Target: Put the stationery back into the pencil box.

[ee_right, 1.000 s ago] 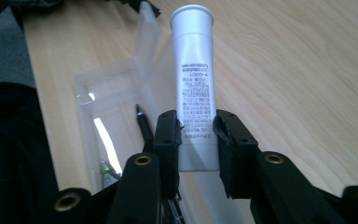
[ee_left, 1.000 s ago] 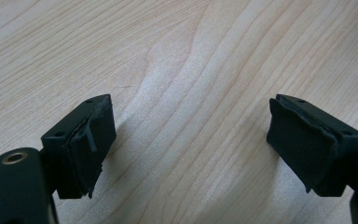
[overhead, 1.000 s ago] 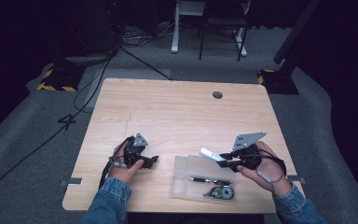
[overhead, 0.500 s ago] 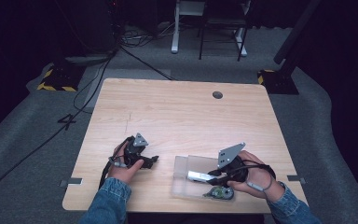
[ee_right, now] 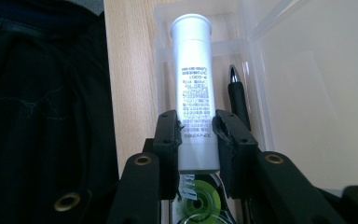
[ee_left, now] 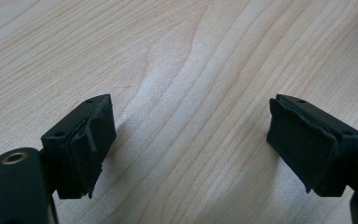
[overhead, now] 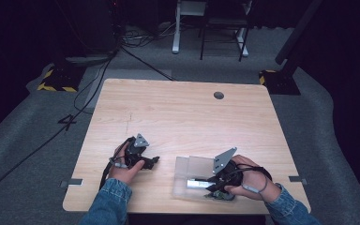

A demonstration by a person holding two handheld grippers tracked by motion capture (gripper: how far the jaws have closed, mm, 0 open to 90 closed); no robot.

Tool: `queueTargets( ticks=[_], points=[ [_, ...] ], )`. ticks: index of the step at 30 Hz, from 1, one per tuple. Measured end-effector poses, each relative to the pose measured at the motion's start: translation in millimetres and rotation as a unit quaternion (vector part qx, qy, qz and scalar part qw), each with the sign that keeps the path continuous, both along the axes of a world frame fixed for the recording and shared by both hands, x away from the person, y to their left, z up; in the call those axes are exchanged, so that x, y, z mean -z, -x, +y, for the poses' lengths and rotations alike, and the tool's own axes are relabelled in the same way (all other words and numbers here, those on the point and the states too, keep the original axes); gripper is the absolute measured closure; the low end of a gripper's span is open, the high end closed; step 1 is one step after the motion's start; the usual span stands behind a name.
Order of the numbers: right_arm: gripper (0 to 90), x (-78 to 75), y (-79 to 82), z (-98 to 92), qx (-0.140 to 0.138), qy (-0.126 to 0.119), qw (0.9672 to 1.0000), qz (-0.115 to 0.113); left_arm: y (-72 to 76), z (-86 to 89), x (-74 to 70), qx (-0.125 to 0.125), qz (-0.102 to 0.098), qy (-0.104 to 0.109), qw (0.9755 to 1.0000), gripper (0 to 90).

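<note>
Most of the table (overhead: pixel 178 112) lies bare. Inside the clear box (ee_right: pixel 303 70), a pen (ee_right: pixel 238 98) and a green tape roller (ee_right: pixel 198 205) crowd the white tube (ee_right: pixel 193 79).

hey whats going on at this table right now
A person at a light wooden table works with a hand-held tool in each hand. The right tool is clamped on a white cylindrical stick with small print, holding it over a clear plastic case near the table's front edge. In the case lie a black pen and a green-wheeled tape dispenser. The left tool rests on bare wood, jaws wide apart with nothing between them.
</note>
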State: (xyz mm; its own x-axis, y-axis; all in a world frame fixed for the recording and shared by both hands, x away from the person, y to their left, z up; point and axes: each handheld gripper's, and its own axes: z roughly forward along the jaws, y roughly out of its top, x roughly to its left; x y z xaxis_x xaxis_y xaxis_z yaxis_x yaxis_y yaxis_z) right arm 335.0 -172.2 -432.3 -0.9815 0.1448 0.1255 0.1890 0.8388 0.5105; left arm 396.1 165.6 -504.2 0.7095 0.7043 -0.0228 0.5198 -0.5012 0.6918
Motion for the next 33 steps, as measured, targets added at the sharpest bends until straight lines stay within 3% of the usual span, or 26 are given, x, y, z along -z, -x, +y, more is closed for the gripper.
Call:
queueTargets(
  ticks=[20,33],
  points=[
    [71.2,15.7,-2.2,6.2,-0.003,0.007,1.0,0.003,0.0,0.0,0.0,0.0,0.0,0.0,1.0,15.3],
    [70.6,23.0,-4.1,8.1,-0.005,0.015,0.9998,-0.011,0.0,0.0,0.0,0.0,0.0,0.0,1.0,15.3]
  ],
)
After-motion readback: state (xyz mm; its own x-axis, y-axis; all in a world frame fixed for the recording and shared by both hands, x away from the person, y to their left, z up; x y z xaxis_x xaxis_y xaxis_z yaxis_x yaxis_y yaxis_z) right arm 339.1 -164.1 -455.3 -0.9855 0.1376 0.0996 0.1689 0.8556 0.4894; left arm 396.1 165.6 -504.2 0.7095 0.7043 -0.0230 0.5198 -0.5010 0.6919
